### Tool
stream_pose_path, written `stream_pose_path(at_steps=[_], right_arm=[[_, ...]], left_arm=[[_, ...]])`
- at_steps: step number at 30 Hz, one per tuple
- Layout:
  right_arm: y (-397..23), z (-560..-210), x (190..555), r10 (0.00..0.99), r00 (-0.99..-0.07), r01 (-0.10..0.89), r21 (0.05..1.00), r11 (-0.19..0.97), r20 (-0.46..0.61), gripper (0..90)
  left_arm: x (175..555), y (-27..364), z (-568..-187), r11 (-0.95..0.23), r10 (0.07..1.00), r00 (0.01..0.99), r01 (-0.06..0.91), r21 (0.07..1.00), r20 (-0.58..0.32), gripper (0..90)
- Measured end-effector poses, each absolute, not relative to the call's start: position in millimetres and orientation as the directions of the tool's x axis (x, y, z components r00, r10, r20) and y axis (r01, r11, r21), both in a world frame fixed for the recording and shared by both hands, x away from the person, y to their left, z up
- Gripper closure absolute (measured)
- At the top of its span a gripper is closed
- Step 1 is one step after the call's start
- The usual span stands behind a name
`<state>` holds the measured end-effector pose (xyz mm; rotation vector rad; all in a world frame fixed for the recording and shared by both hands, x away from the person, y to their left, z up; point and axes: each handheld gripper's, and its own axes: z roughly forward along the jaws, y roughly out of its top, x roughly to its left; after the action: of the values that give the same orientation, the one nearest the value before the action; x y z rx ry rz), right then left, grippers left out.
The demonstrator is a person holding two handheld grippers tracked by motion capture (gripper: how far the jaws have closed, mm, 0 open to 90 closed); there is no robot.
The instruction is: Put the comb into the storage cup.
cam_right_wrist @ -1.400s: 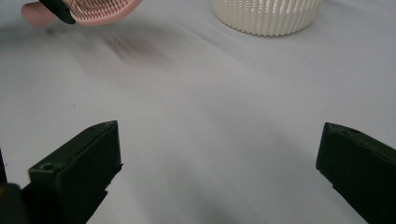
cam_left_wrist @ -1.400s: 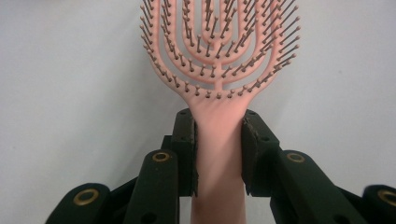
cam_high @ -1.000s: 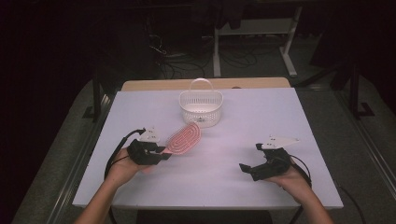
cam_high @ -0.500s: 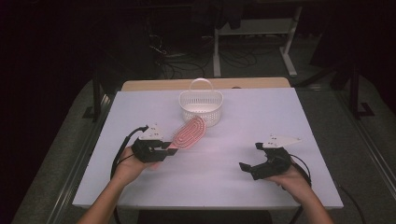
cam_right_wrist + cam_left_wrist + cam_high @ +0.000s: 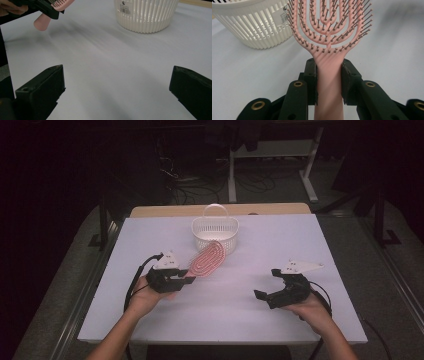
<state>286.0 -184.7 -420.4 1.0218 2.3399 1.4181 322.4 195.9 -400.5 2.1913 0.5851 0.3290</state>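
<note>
A pink vented hairbrush [image 5: 207,258] is held off the table by its handle, its head reaching toward the white plastic basket [image 5: 215,233]. My left gripper [image 5: 186,279] is shut on that handle; in the left gripper view both pads [image 5: 311,75] press the handle's sides and the bristled head [image 5: 329,25] rises in front of the basket [image 5: 254,27]. My right gripper [image 5: 259,295] rests low at the table's right front, open, with nothing between its wide-set jaws [image 5: 117,95]. The right gripper view shows the brush's handle end [image 5: 41,22] at upper left and the basket [image 5: 146,15] beyond.
The white table [image 5: 300,245] runs wide around the basket, which stands at the middle back with its handle up. A wooden board [image 5: 165,211] lies along the far edge. Dark floor, cables and a white table frame [image 5: 310,175] lie beyond.
My left gripper has lifted the brush and carried it a little toward the basket, so the head now overlaps the basket's front. The right gripper has stayed put.
</note>
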Motion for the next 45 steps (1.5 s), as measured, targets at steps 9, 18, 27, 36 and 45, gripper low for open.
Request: stream_pose_path(at_steps=[9, 18, 27, 36, 45], right_arm=[[-180, -412, 293, 0.648, -0.741, 0.458, 0.839, 0.294, 0.177, 0.0], [-178, -408, 304, 0.630, -0.755, 0.456, 0.836, 0.306, 0.181, 0.0], [-173, -403, 315, 0.617, -0.763, 0.458, 0.836, 0.304, 0.194, 0.0], [-164, -399, 325, 0.601, -0.774, 0.448, 0.843, 0.297, 0.200, 0.0], [-156, -398, 331, 0.586, -0.781, 0.451, 0.843, 0.293, 0.215, 0.0]], left_arm=[[326, 195, -397, -0.530, 0.523, 0.852, 0.295, 0.795, 0.033, 70.8], [330, 191, -394, -0.512, 0.526, 0.850, 0.290, 0.808, 0.028, 70.8], [331, 181, -395, -0.508, 0.526, 0.849, 0.273, 0.817, 0.043, 70.8], [330, 180, -397, -0.504, 0.523, 0.851, 0.265, 0.822, 0.046, 70.8], [328, 179, -399, -0.491, 0.527, 0.849, 0.263, 0.831, 0.043, 70.8]])
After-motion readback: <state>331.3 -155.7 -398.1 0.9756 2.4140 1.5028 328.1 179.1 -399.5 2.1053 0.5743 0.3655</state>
